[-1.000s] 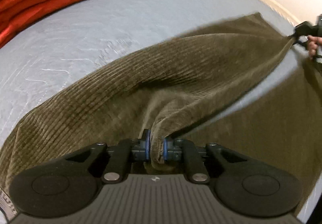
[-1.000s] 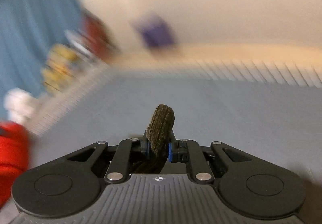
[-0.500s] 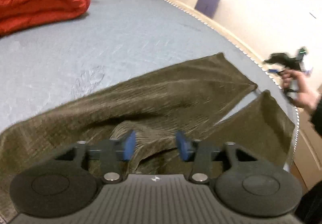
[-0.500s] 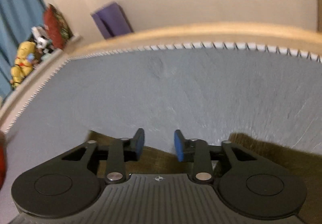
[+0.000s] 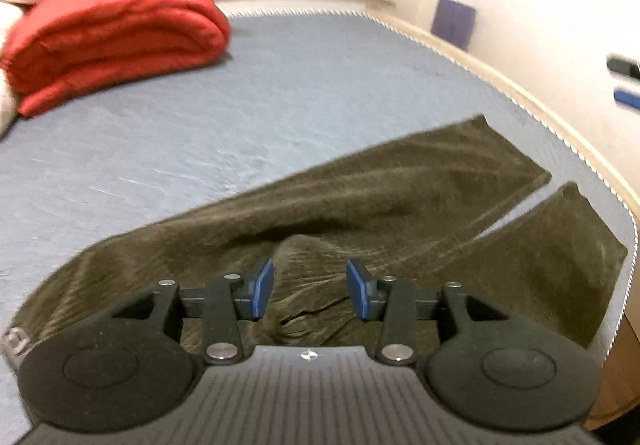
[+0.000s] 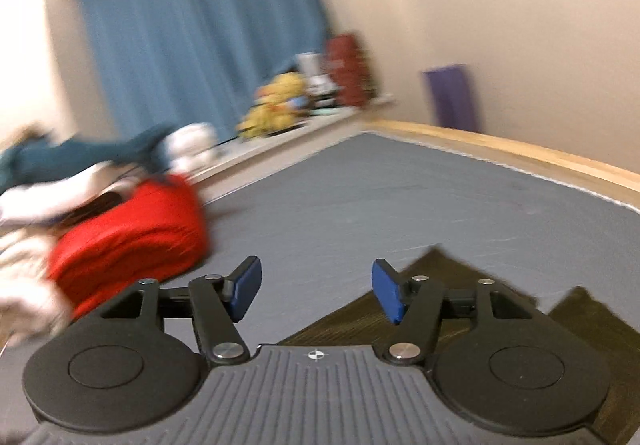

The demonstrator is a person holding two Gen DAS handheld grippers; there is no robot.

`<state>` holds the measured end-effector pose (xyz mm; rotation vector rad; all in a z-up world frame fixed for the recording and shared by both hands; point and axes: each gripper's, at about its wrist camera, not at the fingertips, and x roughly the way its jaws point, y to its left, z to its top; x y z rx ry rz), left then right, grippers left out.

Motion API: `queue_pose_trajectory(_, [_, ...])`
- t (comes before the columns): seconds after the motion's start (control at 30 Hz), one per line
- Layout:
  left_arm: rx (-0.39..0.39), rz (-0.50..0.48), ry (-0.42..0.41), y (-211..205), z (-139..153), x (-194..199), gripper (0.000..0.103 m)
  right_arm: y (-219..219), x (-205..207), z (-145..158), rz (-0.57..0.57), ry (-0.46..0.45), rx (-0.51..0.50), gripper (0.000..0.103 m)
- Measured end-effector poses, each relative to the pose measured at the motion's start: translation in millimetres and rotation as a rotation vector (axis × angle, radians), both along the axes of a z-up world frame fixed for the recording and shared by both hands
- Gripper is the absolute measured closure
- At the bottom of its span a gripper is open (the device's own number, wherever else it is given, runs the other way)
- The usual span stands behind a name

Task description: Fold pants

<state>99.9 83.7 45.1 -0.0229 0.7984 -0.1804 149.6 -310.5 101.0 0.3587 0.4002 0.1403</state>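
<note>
Both your grippers have let go of the olive-brown corduroy pants (image 5: 360, 205) since a second ago.
Your left gripper (image 5: 310, 289) and right gripper (image 6: 316, 291) are opening, nothing gripped. The pants lie flat, leg hems near the grey-blue mattress (image 5: 200, 133) edge; bare mattress reaches to the folded red quilt (image 5: 112, 41).

The pants (image 5: 384, 201) are brown ribbed corduroy, matt and soft. The bed (image 5: 280, 93) is covered in grey-blue matt cloth, faintly creased. The quilt (image 5: 116, 45) is red, puffy fabric with a slight sheen. The left gripper (image 5: 310, 293) is matt black plastic with blue pads and shiny metal rivets.
</note>
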Motion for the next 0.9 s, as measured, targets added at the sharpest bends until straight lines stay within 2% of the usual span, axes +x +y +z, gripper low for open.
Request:
queue_pose_trajectory(0.17, [-0.029,0.100,-0.069,33.2,20.5,-41.3,0.058,53.8,-38.5,-3.8,0.182,0.028,-0.022,0.036])
queue_pose_trajectory(0.23, [-0.058,0.155,-0.065,47.9,21.4,-61.1,0.058,75.0,-52.1,-12.5,0.247,0.038,-0.038,0.035])
queue_pose_trajectory(0.3, [-0.067,0.202,-0.014,59.1,16.4,-75.2,0.058,96.5,-60.7,-21.9,0.298,0.034,-0.083,0.035])
queue_pose_trajectory(0.37, [-0.005,0.204,0.042,65.5,3.4,-88.9,0.058,116.2,-64.5,-30.6,0.325,0.037,-0.115,0.035])
queue_pose_trajectory(0.4, [0.035,0.201,0.061,67.6,-2.0,-95.1,0.058,126.1,-79.4,-34.8,0.348,0.048,-0.110,0.035])
queue_pose_trajectory(0.47, [0.125,0.186,0.093,73.3,-15.9,-107.1,0.058,143.7,-74.4,-49.3,0.410,0.098,-0.116,0.035])
queue_pose_trajectory(0.53, [0.151,0.187,0.120,84.3,-33.4,-115.3,0.058,161.1,-75.8,-56.7,0.461,0.122,-0.159,0.035])
queue_pose_trajectory(0.63, [0.136,0.254,0.264,111.1,-68.3,-112.9,0.061,181.9,-93.6,-66.0,0.543,0.105,-0.257,0.033])
queue_pose_trajectory(0.73, [0.096,0.275,0.293,128.0,-79.2,-109.4,0.061,193.3,-98.2,-73.3,0.587,0.121,-0.303,0.032])
queue_pose_trajectory(0.8, [0.082,0.290,0.351,137.1,-91.2,-104.6,0.061,195.2,-98.2,-73.1,0.594,0.128,-0.318,0.032])
queue_pose_trajectory(0.9, [0.039,0.285,0.327,145.4,-83.1,-104.0,0.061,188.8,-98.0,-71.0,0.579,0.148,-0.291,0.030])
